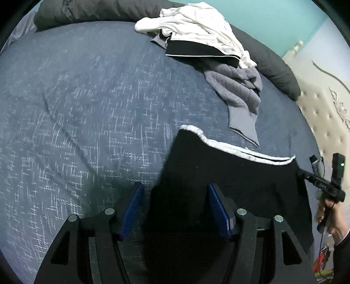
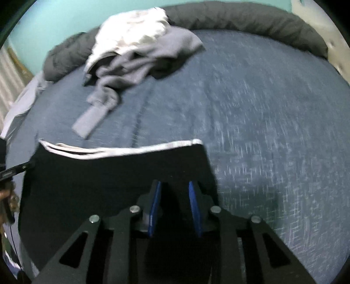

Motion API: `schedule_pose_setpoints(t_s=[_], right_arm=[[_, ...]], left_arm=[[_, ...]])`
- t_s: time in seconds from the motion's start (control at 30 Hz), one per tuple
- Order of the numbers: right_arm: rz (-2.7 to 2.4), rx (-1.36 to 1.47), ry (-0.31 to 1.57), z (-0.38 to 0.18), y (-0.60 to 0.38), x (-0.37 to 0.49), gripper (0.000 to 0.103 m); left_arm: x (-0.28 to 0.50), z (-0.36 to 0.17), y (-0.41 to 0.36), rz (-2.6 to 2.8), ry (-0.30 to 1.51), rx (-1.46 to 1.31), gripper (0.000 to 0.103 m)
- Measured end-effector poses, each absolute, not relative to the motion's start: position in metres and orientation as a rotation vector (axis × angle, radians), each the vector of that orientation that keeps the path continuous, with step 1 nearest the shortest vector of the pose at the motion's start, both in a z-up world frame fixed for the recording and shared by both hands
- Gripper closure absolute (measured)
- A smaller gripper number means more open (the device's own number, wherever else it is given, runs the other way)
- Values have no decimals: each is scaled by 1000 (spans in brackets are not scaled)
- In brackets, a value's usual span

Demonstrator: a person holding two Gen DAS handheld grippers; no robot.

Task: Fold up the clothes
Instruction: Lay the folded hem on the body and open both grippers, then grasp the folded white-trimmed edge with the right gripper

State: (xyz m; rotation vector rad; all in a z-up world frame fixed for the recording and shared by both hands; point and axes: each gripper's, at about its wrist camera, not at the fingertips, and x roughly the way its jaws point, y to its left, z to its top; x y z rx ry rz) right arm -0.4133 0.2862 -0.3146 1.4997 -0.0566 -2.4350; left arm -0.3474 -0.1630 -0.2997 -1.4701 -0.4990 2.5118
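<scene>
Nearest to the left wrist camera, the left gripper [image 1: 176,209] has its two blue pads [image 1: 133,212] spread wide apart, and between them lies the black garment [image 1: 229,174] with nothing pinched. This garment is spread on the blue bedcover [image 1: 76,109], and its far edge carries a white trim [image 1: 229,148]. At its right corner, the left view shows the right gripper [image 1: 301,173] from the side, with its tip at the cloth and a person's hand [image 1: 330,216] around the handle; whether it pinches the corner cannot be told from there.

In the right wrist view, which is blurred, the right gripper [image 2: 175,207] has its blue pads [image 2: 154,209] at a narrower gap, not closed, and the black cloth is seen between and under them. The left gripper's tip [image 2: 19,168] comes in at the left corner of the same garment.

Farther on the bed, well apart from the black garment, a grey sweatshirt [image 1: 238,94] lies crumpled with one cuff pointing to the near side. Behind and partly over it rests a white garment [image 1: 196,24], and a black piece with a thin white edge [image 1: 196,51] is between them. A dark grey rolled blanket [image 2: 251,19] follows the far edge of the bed, against a turquoise wall [image 1: 273,19]. A cream tufted headboard [image 1: 323,113] stands on the right in the left view.
</scene>
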Motion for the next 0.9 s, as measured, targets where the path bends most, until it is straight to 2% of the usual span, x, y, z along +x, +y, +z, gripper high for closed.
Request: schedule_pose_setpoints(t_s=[0.2, 0.33, 0.5, 0.77, 0.8, 0.9], right_arm=[[-2522, 1474, -167, -308, 304, -409, 82], [-2499, 1393, -340, -294, 319, -386, 77], [-2456, 1418, -398, -295, 340, -357, 67], [-2359, 1485, -538, -322, 361, -320, 67], [-2346, 1485, -547, -325, 361, -317, 68], [-2361, 1480, -509, -329, 357, -309, 89]], left_arm=[[-318, -284, -168, 2567, -571, -1382, 38], [-286, -270, -162, 2557, -599, -1324, 38], [-249, -268, -158, 2560, -618, -1304, 38], [-219, -286, -157, 2562, -554, -1359, 38], [-218, -290, -160, 2547, -574, -1361, 38], [-217, -302, -170, 2510, -674, -1353, 40]])
